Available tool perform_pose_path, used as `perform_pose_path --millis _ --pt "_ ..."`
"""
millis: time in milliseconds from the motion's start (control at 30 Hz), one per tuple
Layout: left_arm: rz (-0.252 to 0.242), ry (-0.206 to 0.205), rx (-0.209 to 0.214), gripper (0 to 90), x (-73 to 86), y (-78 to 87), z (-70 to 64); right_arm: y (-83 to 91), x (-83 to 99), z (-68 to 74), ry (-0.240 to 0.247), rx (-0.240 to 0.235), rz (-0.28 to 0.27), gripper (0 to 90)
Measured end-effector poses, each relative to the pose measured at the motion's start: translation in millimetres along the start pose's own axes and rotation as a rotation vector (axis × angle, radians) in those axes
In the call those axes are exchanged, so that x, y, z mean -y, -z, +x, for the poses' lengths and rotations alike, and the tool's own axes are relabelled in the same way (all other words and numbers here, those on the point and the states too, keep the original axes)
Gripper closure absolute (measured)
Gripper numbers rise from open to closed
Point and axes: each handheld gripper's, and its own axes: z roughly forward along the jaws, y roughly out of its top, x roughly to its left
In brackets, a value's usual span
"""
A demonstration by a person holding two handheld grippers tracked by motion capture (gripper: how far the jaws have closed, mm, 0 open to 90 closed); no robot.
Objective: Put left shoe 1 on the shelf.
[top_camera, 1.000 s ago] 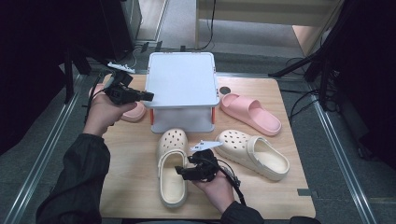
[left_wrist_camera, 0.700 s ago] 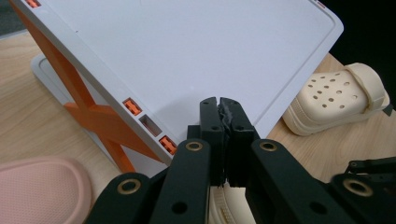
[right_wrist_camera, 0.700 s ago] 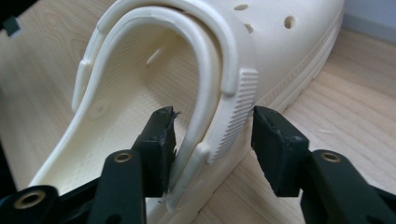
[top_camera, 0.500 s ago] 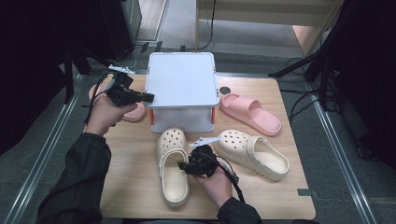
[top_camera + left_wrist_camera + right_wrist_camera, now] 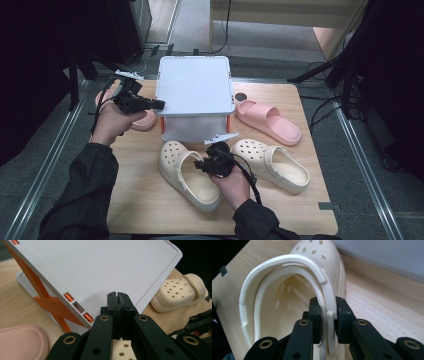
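Cream clog (image 5: 287,322) rim pinched by right gripper (image 5: 327,312) (seen close-up).

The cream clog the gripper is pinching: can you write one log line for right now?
right gripper: shut on cream clog side rim | left gripper: shut, empty, over white bin lid | second cream clog: on table

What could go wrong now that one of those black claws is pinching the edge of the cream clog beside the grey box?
The right gripper clamps only the thin side wall of the cream perforated foam clog, so the soft rim may bend or slip out when lifted. The grey plastic box with orange latches stands just beyond the clog's toe, so a forward swing could bump it. The second cream clog lies close on the right and might get nudged.
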Motion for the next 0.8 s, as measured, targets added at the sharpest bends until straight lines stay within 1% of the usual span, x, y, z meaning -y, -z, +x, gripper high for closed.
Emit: perform_pose_path --millis 100,200,267,333,400,500,567,600,700,767,800 --pt "-0.002 -0.003 -0.003 88.9 0.3 0.1 -0.4 3.7 -7.8 0.0 0.007 0.005 -0.009 78.7" --pt "-0.009 0.000 -0.003 89.1 1.0 -0.5 -0.5 6.4 -16.1 -3.5 -0.003 0.012 -0.027 78.8" --pt "-0.009 0.001 -0.003 89.1 1.1 -0.3 -0.3 6.3 -21.4 -6.8 -0.001 0.019 -0.036 78.7" --pt "-0.009 -0.001 -0.005 89.1 1.0 -0.5 -1.0 5.0 -28.6 -10.9 -0.006 0.037 -0.039 78.7" --pt "-0.008 -0.005 -0.011 89.1 0.9 -0.3 -1.6 2.3 -35.7 -15.3 -0.002 0.060 -0.048 78.7" --pt "-0.009 -0.002 -0.013 89.0 0.7 -0.6 -2.0 -3.0 -45.4 -20.7 -0.019 0.090 -0.083 78.6" --pt "-0.009 -0.003 -0.015 89.0 0.8 -0.6 -2.2 -7.0 -49.7 -24.8 -0.034 0.100 -0.104 78.5" --pt "-0.009 -0.003 -0.016 89.0 0.9 -0.3 -2.1 -9.1 -50.8 -26.8 -0.039 0.114 -0.117 78.5" --pt "-0.008 -0.003 -0.011 88.9 1.4 0.3 -1.4 -14.9 -49.4 -32.5 -0.071 0.152 -0.151 78.3" --pt "-0.009 -0.005 -0.011 89.0 1.6 0.3 -1.5 -21.8 -46.2 -36.2 -0.098 0.170 -0.144 78.2" --pt "-0.009 -0.004 -0.011 88.9 1.6 0.3 -1.6 -24.8 -44.1 -37.9 -0.108 0.168 -0.143 78.1"
